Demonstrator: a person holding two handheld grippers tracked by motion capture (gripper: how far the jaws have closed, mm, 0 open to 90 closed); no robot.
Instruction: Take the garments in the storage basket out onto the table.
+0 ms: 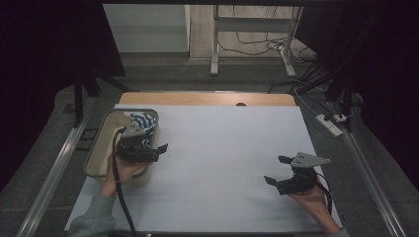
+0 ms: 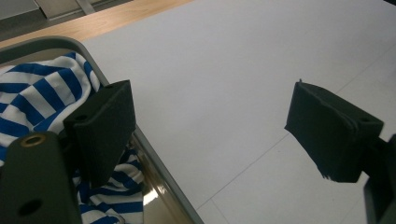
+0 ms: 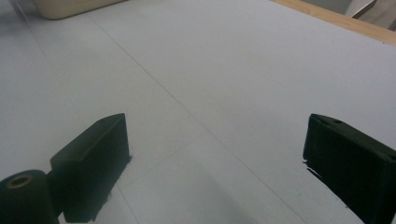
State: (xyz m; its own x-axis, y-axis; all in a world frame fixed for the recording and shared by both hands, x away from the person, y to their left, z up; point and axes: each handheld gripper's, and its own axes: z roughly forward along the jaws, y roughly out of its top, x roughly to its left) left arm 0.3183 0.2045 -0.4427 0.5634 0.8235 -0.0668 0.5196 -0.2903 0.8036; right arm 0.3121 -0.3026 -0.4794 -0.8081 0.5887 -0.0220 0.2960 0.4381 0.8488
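A beige bin point(image 1: 100, 143) stands at the table's left side and holds a blue-and-white striped cloth point(image 1: 140, 121). My left gripper point(image 1: 157, 146) hangs open over the bin's right rim point(image 2: 154, 163), with one jaw above the striped cloth point(image 2: 42, 95) and the other over the white table point(image 2: 224, 70). Nothing lies between its jaws. Over on the right, my right gripper point(image 1: 277, 170) is open just above the white surface point(image 3: 210, 84), its jaws wide apart and holding nothing. The beige bin point(image 3: 70, 7) appears far off in the right gripper view.
A white sheet point(image 1: 222, 153) covers the table, with a wooden edge point(image 1: 207, 98) at the far side. Metal rails run along both sides. Beyond the table are a metal frame's legs point(image 1: 215, 49), cables and a power strip point(image 1: 330, 125) on the floor.
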